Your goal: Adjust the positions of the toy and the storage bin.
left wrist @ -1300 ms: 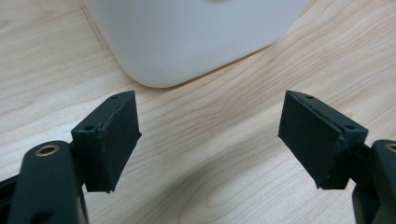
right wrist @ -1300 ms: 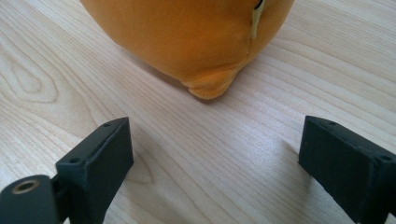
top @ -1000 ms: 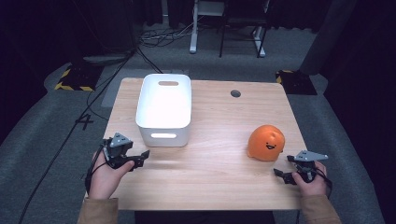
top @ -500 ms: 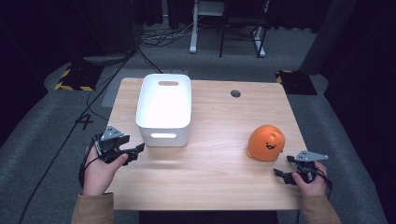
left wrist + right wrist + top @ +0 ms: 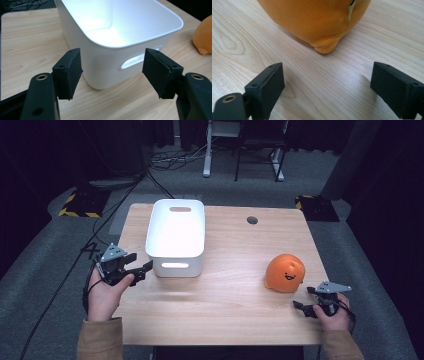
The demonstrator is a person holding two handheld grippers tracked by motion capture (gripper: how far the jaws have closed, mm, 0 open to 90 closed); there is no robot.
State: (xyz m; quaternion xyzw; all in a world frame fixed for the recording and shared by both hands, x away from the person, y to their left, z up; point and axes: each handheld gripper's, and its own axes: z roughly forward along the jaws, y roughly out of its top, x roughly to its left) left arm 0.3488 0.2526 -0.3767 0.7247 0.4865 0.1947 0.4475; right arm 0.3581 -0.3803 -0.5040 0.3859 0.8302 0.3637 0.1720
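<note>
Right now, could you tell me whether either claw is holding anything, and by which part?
Nothing is held. The left claw is open just short of the bin, and the right claw is open near the orange toy.

Bin (image 5: 176, 236) left, plush toy (image 5: 285, 273) right.

Right gripper view: orange plush toy (image 5: 312, 20) cut off by top edge, face hidden bar one yellowish seam. Left gripper view: white bin (image 5: 117, 37) far end cropped at top; toy is just a sliver at right edge. High view: small dark disc (image 5: 252, 220) on table, maybe a cable grommet, too small to tell.
</note>
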